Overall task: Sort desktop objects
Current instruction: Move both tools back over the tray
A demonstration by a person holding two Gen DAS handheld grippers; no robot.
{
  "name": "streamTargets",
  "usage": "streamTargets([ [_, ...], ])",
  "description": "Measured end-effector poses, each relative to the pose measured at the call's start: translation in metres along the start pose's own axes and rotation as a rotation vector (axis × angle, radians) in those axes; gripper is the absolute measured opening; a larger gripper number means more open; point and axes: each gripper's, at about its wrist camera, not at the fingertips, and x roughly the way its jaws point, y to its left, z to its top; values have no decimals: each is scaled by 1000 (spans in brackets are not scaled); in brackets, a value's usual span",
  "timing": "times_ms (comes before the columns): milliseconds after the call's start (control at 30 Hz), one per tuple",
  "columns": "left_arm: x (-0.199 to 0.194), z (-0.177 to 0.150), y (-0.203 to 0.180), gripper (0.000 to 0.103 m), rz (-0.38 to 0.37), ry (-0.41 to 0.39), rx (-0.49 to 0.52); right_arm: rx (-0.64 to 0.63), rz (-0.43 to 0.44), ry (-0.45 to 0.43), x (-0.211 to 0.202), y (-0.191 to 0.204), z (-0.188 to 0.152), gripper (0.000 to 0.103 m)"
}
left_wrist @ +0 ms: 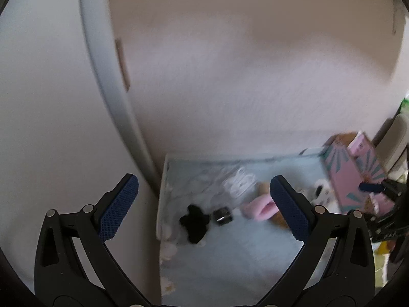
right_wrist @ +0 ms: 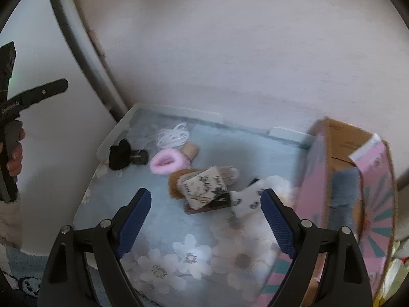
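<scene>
A blue floral desk mat (right_wrist: pixel 163 220) carries small objects: a black fuzzy item (right_wrist: pixel 118 154), a black plug (right_wrist: pixel 139 157), a coiled white cable (right_wrist: pixel 172 135), a pink fluffy scrunchie (right_wrist: pixel 166 163), a brown fluffy item with a printed card (right_wrist: pixel 202 185) and a white patterned sock (right_wrist: pixel 246 199). A pink open cardboard box (right_wrist: pixel 340 194) stands at the right. My right gripper (right_wrist: pixel 205 220) is open and empty above the mat. My left gripper (left_wrist: pixel 204 207) is open and empty above the mat (left_wrist: pixel 230 255), over the black item (left_wrist: pixel 193 223) and scrunchie (left_wrist: pixel 258 208). The box (left_wrist: pixel 350 171) shows at its right.
A white wall and a grey curved frame (right_wrist: pixel 84 46) rise behind the desk. The mat's raised white edge (right_wrist: pixel 112 133) runs along the left and back. Yellow-green items (right_wrist: pixel 393 271) lie right of the box. Both views are motion-blurred.
</scene>
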Motion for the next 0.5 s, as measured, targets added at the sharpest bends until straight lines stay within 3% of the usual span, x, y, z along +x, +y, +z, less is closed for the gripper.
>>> streamTargets([
  [100, 21, -22, 2, 103, 32, 47, 20, -42, 11, 26, 17, 7, 0, 85],
  [500, 105, -95, 4, 101, -3, 121, 12, -150, 40, 154, 89, 11, 1, 85],
])
